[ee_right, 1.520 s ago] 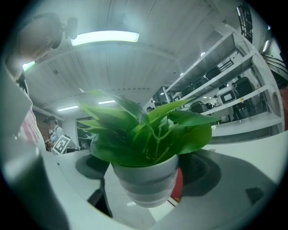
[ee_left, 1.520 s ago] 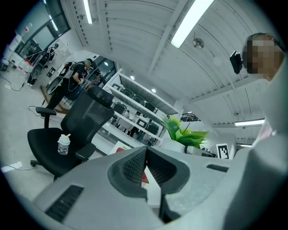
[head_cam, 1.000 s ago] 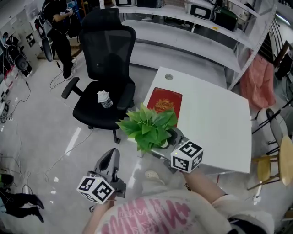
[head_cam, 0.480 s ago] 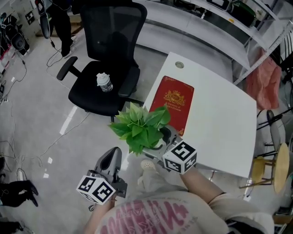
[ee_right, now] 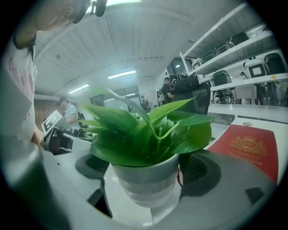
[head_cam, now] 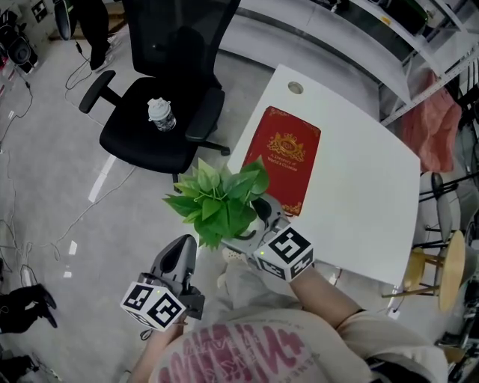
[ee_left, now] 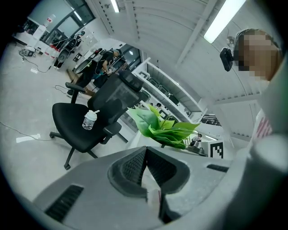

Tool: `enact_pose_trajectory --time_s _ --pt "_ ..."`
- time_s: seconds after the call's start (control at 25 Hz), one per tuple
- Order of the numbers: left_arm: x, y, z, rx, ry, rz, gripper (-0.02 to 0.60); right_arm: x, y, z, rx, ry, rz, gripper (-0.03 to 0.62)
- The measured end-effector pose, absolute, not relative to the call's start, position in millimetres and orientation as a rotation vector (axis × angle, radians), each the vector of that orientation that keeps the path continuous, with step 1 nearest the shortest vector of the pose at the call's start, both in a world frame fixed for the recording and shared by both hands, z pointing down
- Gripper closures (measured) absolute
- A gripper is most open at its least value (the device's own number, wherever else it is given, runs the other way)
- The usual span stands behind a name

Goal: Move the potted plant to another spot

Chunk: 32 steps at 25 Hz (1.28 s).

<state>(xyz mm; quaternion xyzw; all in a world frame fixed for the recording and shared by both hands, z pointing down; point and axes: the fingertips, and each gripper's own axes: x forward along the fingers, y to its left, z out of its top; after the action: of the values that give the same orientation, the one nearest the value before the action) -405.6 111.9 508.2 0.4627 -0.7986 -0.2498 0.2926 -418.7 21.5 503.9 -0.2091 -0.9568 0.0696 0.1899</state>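
The potted plant [head_cam: 219, 200] has broad green leaves in a small white pot [ee_right: 146, 181]. My right gripper [head_cam: 258, 224] is shut on the pot and holds it upright in the air, off the near-left edge of the white table [head_cam: 359, 187]. In the right gripper view the jaws press the pot from both sides and the leaves [ee_right: 148, 130] fill the middle. My left gripper [head_cam: 177, 263] hangs low at the left, below the plant, shut and empty. The left gripper view shows its jaws closed together and the plant [ee_left: 164, 128] beyond them.
A red book [head_cam: 283, 155] lies on the table's left part. A black office chair [head_cam: 161, 112] with a small water bottle [head_cam: 161, 114] on its seat stands left of the table. Shelving [head_cam: 359, 22] runs along the back. A pink cloth [head_cam: 430, 123] hangs at the right.
My right gripper has carried the plant leftward and a little toward me, further off the table edge. The head view has shifted. My left gripper has stayed put.
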Motion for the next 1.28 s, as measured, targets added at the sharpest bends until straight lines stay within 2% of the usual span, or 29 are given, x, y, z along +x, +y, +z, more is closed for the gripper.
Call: enact_pose_trajectory --time_s 1.28 --pt "-392 124 517 1.198 -2.091 -0.658 0.578 -421 22 515 -0.564 -2.705 0.264 0.095"
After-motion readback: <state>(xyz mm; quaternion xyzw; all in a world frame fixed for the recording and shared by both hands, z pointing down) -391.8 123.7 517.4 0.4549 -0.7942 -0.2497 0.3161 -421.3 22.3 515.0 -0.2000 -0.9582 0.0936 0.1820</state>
